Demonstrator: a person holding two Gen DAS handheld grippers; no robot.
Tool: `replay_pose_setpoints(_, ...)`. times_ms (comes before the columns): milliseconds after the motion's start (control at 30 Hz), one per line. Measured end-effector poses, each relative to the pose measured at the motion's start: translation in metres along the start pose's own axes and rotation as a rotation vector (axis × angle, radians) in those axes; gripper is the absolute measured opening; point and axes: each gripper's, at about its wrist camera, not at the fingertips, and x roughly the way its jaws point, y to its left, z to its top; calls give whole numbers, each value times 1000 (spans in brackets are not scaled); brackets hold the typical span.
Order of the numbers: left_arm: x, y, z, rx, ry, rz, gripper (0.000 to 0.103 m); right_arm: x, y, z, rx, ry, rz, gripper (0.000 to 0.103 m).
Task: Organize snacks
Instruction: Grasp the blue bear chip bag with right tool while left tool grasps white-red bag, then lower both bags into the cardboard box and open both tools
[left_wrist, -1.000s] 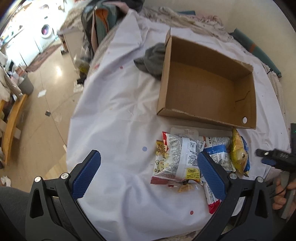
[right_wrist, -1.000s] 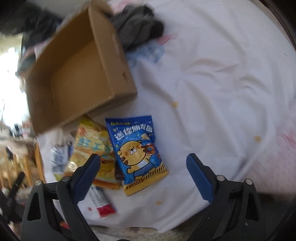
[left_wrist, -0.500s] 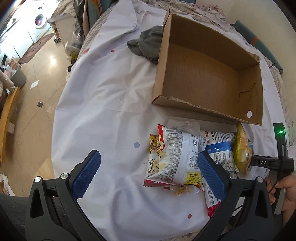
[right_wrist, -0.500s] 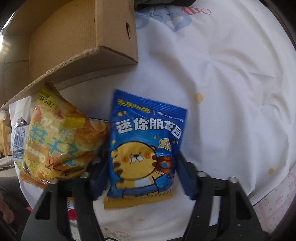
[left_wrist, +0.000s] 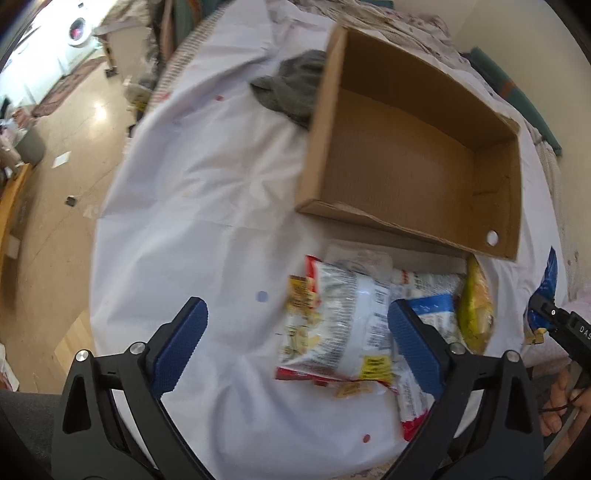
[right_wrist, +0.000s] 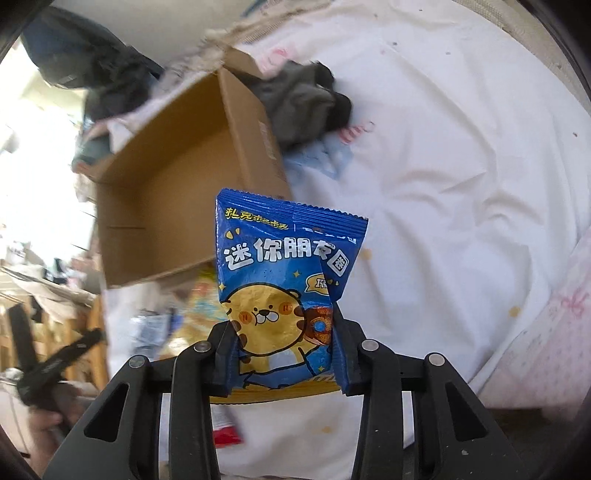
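Observation:
My right gripper (right_wrist: 284, 354) is shut on a blue snack bag with a yellow cartoon animal (right_wrist: 284, 280) and holds it upright above the white sheet; that bag also shows at the right edge of the left wrist view (left_wrist: 546, 291). An open, empty cardboard box (left_wrist: 406, 166) lies on the sheet, seen also in the right wrist view (right_wrist: 177, 192). In front of it lie a white-and-red snack bag (left_wrist: 340, 325), a blue-and-white bag (left_wrist: 432, 295) and a yellow bag (left_wrist: 476, 306). My left gripper (left_wrist: 295, 347) is open and empty, low over the sheet beside the white-and-red bag.
A grey cloth (left_wrist: 295, 88) lies against the box's far left corner. The white sheet (left_wrist: 192, 206) covers a round table whose edge drops to the floor (left_wrist: 55, 177) on the left. A pink-patterned fabric (right_wrist: 546, 339) lies at the right.
My right gripper has closed on the blue bag and lifted it off the sheet, up toward the box. My left gripper stays open and has barely moved.

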Motion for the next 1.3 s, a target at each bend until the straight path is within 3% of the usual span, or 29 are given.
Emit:
replay_pose_setpoints(367, 59, -41, -16, 87, 152, -4, 93, 22, -1, -1, 9, 34, 12, 41)
replay_pose_setpoints(467, 74, -41, -16, 85, 188, -4, 80, 31, -5, 1, 20, 39, 13, 41)
replay_pose_setpoints(533, 77, -41, -17, 81, 189, -2, 66, 31, -7, 1, 21, 40, 14, 41)
replay_pose_setpoints(700, 63, -37, -21, 82, 147, -11, 48, 24, -6, 2, 24, 12, 9, 41)
replay_pose_setpoints(800, 42, -32, -24, 71, 121, -19, 43, 13, -3, 3, 28, -38, 19, 41)
replay_pose_setpoints(967, -8, -24, -24, 66, -7, -14, 42, -4, 13, 8, -11, -142, 45, 41)
replay_pose_setpoints(1200, -54, -23, 7, 88, -198, 15, 41, 0, 39, 30, -58, -183, 124, 41)
replay_pose_setpoints(1300, -58, -33, 26, 120, -241, 32, 41, 6, 54, 43, -110, -195, 130, 41)
